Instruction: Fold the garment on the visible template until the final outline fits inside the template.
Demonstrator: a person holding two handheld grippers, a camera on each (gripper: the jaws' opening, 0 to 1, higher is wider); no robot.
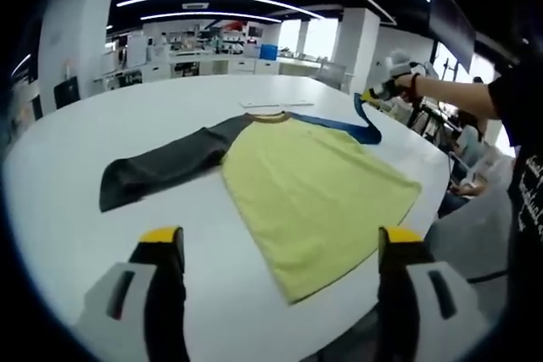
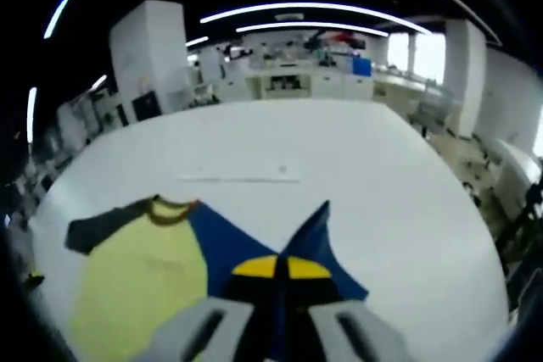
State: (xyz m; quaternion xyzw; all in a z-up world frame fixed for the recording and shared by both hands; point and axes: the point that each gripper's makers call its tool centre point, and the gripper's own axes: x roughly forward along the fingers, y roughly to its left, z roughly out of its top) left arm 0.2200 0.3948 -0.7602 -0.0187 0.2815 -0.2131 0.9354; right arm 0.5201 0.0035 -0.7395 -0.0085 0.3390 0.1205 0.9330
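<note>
While the shirt (image 1: 305,184) lies flat mid-table (image 1: 76,175), your right gripper (image 2: 281,269) has pinched the blue sleeve (image 2: 310,231) and lifted it: fold it inward over the yellow body next; left gripper (image 1: 284,247) hovers wide, holding nothing

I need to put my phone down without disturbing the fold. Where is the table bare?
The white table is bare beyond the shirt's collar, past the thin strip. It is also bare beside the dark sleeve, toward the left gripper. It is crowded where the right gripper pinches the blue sleeve.
</note>
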